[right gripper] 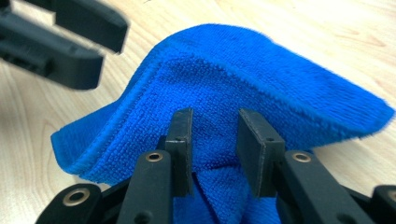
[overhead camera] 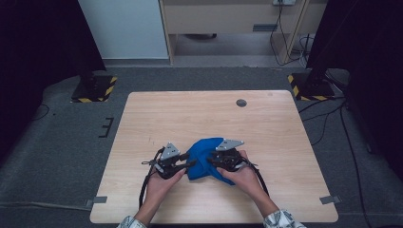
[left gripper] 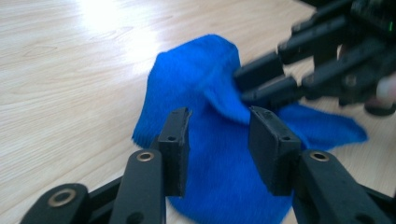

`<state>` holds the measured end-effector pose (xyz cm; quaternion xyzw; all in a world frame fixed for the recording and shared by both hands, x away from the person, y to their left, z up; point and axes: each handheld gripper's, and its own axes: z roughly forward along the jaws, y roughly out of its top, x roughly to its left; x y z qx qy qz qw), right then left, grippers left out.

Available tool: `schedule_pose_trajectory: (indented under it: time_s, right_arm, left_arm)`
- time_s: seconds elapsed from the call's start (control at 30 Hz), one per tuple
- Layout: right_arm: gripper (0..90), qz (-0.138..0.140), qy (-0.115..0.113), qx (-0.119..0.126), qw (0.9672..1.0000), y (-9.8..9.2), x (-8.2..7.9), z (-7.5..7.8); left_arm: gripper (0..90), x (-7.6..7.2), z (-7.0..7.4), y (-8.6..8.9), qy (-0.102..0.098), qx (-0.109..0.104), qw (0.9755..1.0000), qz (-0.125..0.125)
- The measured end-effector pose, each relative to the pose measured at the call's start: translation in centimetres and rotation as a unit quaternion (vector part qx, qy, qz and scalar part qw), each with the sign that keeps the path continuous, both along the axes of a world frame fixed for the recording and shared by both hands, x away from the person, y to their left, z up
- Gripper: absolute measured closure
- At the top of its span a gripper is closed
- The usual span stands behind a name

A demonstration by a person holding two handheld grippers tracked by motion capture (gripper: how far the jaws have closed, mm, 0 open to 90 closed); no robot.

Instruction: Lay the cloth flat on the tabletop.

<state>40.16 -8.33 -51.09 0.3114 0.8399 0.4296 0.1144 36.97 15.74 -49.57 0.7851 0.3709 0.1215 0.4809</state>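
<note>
The blue cloth lies bunched near the middle of the near half of the table, between my two hands. It is a soft, fuzzy microfibre towel, so I judge it light, limp and not at all fragile; it should drape and fold wherever I let go, and its nap should give the pads good bite. My left gripper stands part open, its jaws straddling a raised hump of cloth without pressing on it. My right gripper is likewise part open, a ridge of cloth sitting in the gap, untouched as far as I can tell. The hemmed edge running along the fold looks the firmest place to pinch; I would take a corner or that hem, not the loose middle, which would merely bunch.
</note>
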Motion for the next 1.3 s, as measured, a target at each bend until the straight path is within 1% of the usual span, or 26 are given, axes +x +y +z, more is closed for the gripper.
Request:
schedule_pose_trajectory:
  time_s: [0.03, 0.07, 0.1, 0.13, 0.17, 0.23, 0.3, 0.33, 0.37, 0.43, 0.5, 0.57, 0.67, 0.7, 0.77, 0.83, 0.87, 0.9, 0.97, 1.03, 1.1, 1.17, 1.2, 1.23, 1.27, 1.3]
  right_arm:
    - [66.2, -0.002, -0.002, -0.001, 1.0, -0.1, -0.1, 0.0]
    - [66.2, -0.002, -0.002, -0.001, 1.0, -0.1, -0.1, 0.0]
    - [66.4, -0.007, -0.005, 0.002, 1.0, -0.5, -0.3, 0.1]
    - [66.4, -0.007, -0.005, 0.002, 1.0, -0.6, -0.4, 0.0]
    - [66.4, -0.007, -0.005, 0.002, 1.0, -0.6, -0.4, 0.0]
    - [66.4, -0.007, -0.005, -0.003, 1.0, -1.0, -0.5, 0.0]
    - [66.8, -0.006, -0.004, -0.002, 1.0, -1.2, -0.6, -0.1]
    - [66.8, -0.004, -0.003, -0.003, 1.0, -1.2, -0.7, -0.1]
    - [66.8, -0.004, -0.001, -0.003, 1.0, -1.2, -0.8, -0.1]
    - [66.8, -0.003, -0.001, -0.003, 1.0, -1.2, -0.9, -0.2]
    - [67.0, -0.001, 0.001, -0.006, 1.0, -1.1, -1.0, -0.3]
    - [67.1, 0.0, -0.001, -0.009, 1.0, -1.0, -1.0, -0.4]
    - [67.1, 0.002, 0.0, -0.011, 0.9999, -1.0, -1.1, -0.4]
    - [67.1, 0.002, 0.0, -0.012, 0.9999, -1.0, -1.1, -0.4]
    - [67.2, 0.004, -0.001, -0.015, 0.9999, -1.1, -1.2, -0.4]
    - [67.0, 0.002, -0.002, -0.017, 0.9998, -1.1, -1.2, -0.4]
    - [67.0, 0.002, -0.002, -0.017, 0.9998, -1.1, -1.2, -0.4]
    - [65.5, 0.002, -0.004, -0.026, 0.9997, -1.3, -1.5, -0.3]
    - [62.1, 0.004, -0.004, -0.034, 0.9994, -1.4, -1.7, -0.2]
    - [58.7, 0.001, -0.006, -0.042, 0.9991, -1.7, -2.0, -0.1]
    - [56.1, 0.005, -0.009, -0.059, 0.9982, -2.1, -2.3, 0.1]
    - [53.8, -0.005, -0.005, -0.072, 0.9974, -2.5, -2.5, 0.0]
    - [53.8, -0.005, -0.005, -0.072, 0.9974, -2.5, -2.5, 0.0]
    - [52.7, -0.018, 0.0, -0.071, 0.9973, -3.0, -2.3, -0.3]
    - [52.7, -0.018, 0.0, -0.071, 0.9973, -3.0, -2.3, -0.3]
    - [51.6, -0.031, 0.01, -0.068, 0.9972, -3.3, -1.9, -0.6]
  left_arm:
    - [57.0, 0.3, 0.0, 0.0, 0.002, -0.014, 0.9999, 0.002]
    - [56.9, 0.3, 0.0, 0.0, 0.002, -0.014, 0.9999, 0.002]
    - [56.2, 0.6, 0.0, -0.2, 0.013, -0.034, 0.9993, -0.002]
    - [55.7, 0.7, 0.0, -0.4, 0.01, -0.027, 0.9996, -0.003]
    - [54.4, 0.7, 0.0, -0.4, 0.01, -0.027, 0.9996, -0.003]
    - [52.9, 0.9, 0.0, -0.6, 0.015, -0.038, 0.9991, -0.006]
    - [51.5, 1.1, -0.1, -0.8, 0.015, -0.036, 0.9992, -0.006]
    - [51.7, 1.5, -0.1, -1.2, 0.021, -0.042, 0.9989, -0.01]
    - [52.0, 1.7, -0.2, -1.5, 0.021, -0.038, 0.999, -0.013]
    - [51.6, 2.0, -0.4, -2.1, 0.021, -0.02, 0.9995, -0.017]
    - [50.1, 2.3, -0.7, -2.4, 0.027, -0.008, 0.9995, -0.015]
    - [51.0, 2.5, -1.0, -2.6, 0.033, -0.003, 0.9993, -0.02]
    - [56.6, 2.4, -0.9, -3.0, 0.031, 0.003, 0.9991, -0.03]
    - [56.6, 2.3, -0.9, -3.2, 0.028, 0.009, 0.9989, -0.036]
    - [67.5, 2.4, -0.9, -3.6, 0.029, 0.014, 0.9985, -0.044]
    - [75.6, 2.5, -0.9, -3.8, 0.025, 0.03, 0.9981, -0.047]
    - [80.7, 2.5, -0.9, -3.8, 0.025, 0.03, 0.9981, -0.047]
    - [84.4, 2.4, -0.8, -3.7, 0.027, 0.026, 0.9981, -0.049]
    - [87.6, 2.1, -0.4, -3.6, 0.018, 0.028, 0.9985, -0.043]
    - [87.9, 1.9, 0.1, -3.3, 0.004, 0.029, 0.9992, -0.028]
    - [87.9, 1.7, 0.7, -2.7, -0.008, 0.032, 0.9994, -0.013]
    - [87.9, 1.5, 1.1, -2.1, -0.013, 0.037, 0.9992, -0.005]
    - [87.8, 1.5, 1.1, -2.1, -0.013, 0.037, 0.9992, -0.005]
    - [87.8, 1.3, 1.4, -1.3, -0.017, 0.046, 0.9988, 0.004]
    - [87.8, 1.3, 1.4, -1.3, -0.017, 0.046, 0.9988, 0.004]
    - [87.7, 1.2, 1.6, -0.4, -0.025, 0.057, 0.9978, 0.019]
